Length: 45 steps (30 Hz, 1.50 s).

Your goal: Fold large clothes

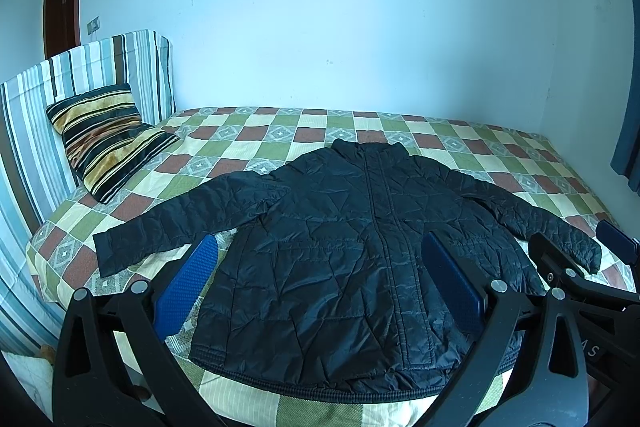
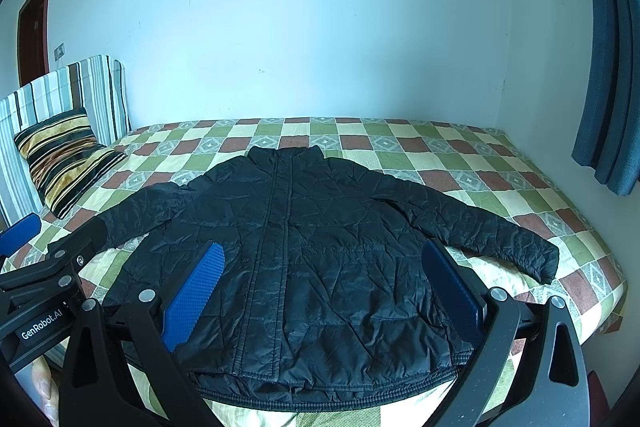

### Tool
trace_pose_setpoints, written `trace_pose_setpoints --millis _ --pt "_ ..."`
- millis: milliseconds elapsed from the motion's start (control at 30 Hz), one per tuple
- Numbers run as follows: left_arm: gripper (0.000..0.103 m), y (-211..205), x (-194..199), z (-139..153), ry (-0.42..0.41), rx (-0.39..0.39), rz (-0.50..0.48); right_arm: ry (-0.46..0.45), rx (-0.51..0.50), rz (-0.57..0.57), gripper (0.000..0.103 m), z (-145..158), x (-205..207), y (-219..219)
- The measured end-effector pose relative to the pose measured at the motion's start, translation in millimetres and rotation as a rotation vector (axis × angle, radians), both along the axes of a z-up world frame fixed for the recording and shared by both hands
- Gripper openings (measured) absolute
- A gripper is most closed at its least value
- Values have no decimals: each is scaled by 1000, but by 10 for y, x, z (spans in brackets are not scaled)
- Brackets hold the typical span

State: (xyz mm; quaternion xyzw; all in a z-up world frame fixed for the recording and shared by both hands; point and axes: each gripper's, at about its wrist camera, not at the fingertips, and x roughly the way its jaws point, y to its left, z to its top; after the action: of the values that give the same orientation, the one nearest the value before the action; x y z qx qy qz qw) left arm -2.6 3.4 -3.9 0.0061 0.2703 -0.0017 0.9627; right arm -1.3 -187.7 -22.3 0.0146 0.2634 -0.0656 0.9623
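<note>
Jacket spread flat ahead of both my grippers, nothing gripped.

One black quilted jacket [image 1: 340,251] lies front-up past my left gripper [image 1: 320,283] and right gripper [image 2: 324,285], both with fingers spread wide and empty, sleeves out to either side, collar on the far side. It rests on one bed with a checked quilt [image 2: 460,163] against a pale blue wall [image 1: 320,27]. One striped pillow [image 1: 108,139] leans far to my left; one blue curtain [image 2: 608,87] hangs to my right.
</note>
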Motion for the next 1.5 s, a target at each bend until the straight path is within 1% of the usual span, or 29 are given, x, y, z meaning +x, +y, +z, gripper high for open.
trace_pose_setpoints --millis 1500 --pt "101 17 -22 -53 10 -4 1 7 2 0 98 -26 -2 14"
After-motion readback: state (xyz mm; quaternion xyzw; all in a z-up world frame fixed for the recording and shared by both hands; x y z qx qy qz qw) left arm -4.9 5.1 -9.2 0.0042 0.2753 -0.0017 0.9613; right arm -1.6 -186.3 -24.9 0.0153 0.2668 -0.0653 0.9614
